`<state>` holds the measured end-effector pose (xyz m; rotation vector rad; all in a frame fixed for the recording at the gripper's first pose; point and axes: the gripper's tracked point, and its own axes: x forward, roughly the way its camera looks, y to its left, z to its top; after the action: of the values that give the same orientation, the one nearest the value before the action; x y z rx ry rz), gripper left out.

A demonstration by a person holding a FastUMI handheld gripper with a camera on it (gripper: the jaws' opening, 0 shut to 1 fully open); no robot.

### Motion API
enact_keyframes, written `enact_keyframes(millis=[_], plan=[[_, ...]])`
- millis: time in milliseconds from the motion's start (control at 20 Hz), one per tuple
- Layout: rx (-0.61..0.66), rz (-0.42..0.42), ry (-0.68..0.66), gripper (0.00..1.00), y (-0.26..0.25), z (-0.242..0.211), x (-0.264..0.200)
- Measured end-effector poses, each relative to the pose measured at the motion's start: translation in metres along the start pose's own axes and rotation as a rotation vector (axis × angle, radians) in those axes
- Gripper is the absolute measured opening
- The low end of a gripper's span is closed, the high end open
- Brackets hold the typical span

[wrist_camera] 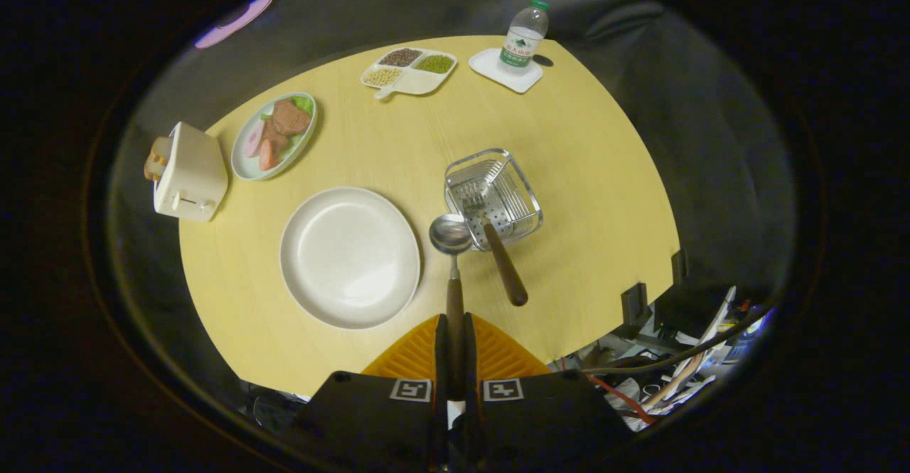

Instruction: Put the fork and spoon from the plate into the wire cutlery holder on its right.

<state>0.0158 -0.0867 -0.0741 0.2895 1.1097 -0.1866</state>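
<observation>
Gripper view: the tongs [455, 348] are clamped on the wooden handle of the spoon [452, 259], both fingers pressing it; its bowl hangs just left of the wire cutlery holder [526, 192]; the fork [494, 242] leans in that holder, tines down; the white plate [348, 256] sits bare on the yellow bench [590, 174].

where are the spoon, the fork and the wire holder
spoon [451, 234], gripper view, on its bowl
fork [506, 265], gripper view, on its wooden handle
wire holder [527, 190], gripper view, on its right rim
</observation>
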Motion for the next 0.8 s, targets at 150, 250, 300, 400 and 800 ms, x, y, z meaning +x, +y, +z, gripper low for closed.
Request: enact_keyframes(millis=[150, 250, 300, 400, 800], plan=[[-0.008, -0.006, 0.006, 0.12, 0.0, 0.0, -0.001], [-0.021, -0.011, 0.006, 0.12, 0.001, -0.001, -0.002], [-0.021, -0.008, 0.004, 0.12, 0.003, -0.001, -0.004], [-0.02, 0.0, -0.007, 0.12, 0.006, 0.0, -0.01], [-0.033, 0.001, -0.057, 0.12, 0.001, 0.004, -0.029]])
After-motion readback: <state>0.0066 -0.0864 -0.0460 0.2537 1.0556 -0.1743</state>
